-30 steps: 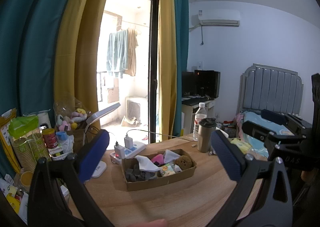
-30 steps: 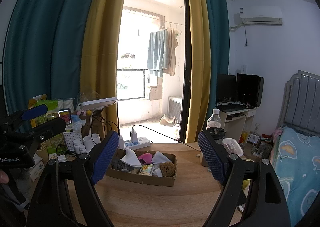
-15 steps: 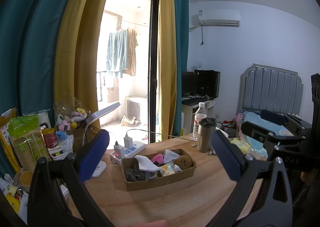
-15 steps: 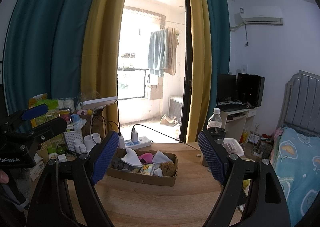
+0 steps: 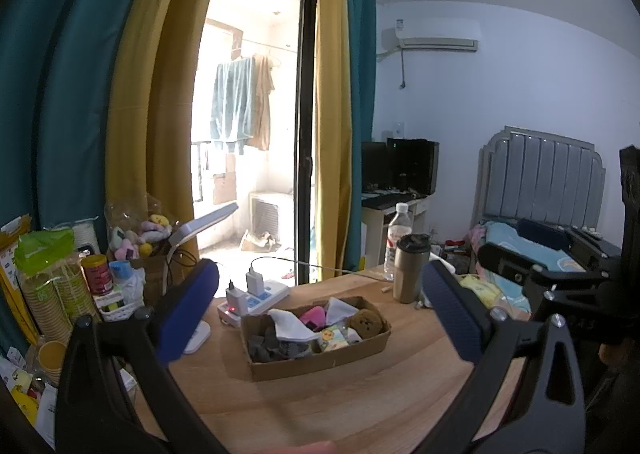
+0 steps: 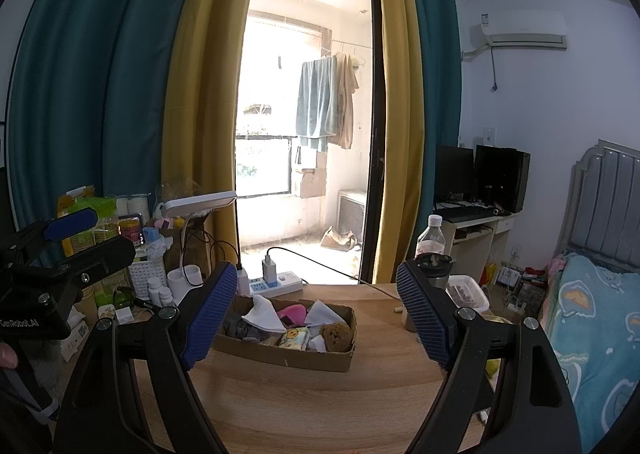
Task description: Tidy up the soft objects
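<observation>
Both tools are held above the near part of the wooden bench, and each one is spread wide with nothing between its blue pads. The left hand-held gripper looks toward a cardboard box that stands in the middle of the bench. The right hand-held gripper looks at the same box from the other side.

The soft things lie inside the box: a white cloth, a pink piece, dark grey socks, a brown sponge at the right end, and a small yellow printed pack.

Behind the box there is a white power strip with chargers in it. A metal cup and a water bottle stand near the far right edge of the bench. A white lamp leans over the left side. At the left, beside the bench, many small containers and a bag of plush toys are crowded together.
</observation>
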Demonstrator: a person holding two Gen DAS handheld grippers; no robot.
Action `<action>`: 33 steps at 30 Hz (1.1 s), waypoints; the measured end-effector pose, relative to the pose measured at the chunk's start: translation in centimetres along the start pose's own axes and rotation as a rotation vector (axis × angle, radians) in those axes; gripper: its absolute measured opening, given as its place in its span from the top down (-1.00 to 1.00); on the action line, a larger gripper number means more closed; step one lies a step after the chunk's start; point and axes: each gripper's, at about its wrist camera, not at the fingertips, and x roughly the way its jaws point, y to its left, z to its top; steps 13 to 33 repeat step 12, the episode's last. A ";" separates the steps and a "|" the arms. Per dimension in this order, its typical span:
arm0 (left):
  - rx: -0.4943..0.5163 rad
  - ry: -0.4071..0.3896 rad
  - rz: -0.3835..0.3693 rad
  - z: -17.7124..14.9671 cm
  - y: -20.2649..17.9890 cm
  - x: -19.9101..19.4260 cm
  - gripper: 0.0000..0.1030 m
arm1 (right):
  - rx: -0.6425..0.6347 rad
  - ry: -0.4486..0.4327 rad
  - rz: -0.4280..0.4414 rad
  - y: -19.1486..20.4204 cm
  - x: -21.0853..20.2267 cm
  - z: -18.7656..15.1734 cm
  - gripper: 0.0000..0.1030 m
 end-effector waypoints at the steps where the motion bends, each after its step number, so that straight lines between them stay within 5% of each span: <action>1: 0.000 0.001 0.000 -0.1 -0.1 0.0 -0.98 | 0.001 0.000 0.001 0.0 0.0 0.0 -0.64; 33: 0.000 0.004 -0.005 -0.9 -0.4 0.4 -0.98 | 0.000 0.002 0.000 0.0 0.1 -0.2 -0.64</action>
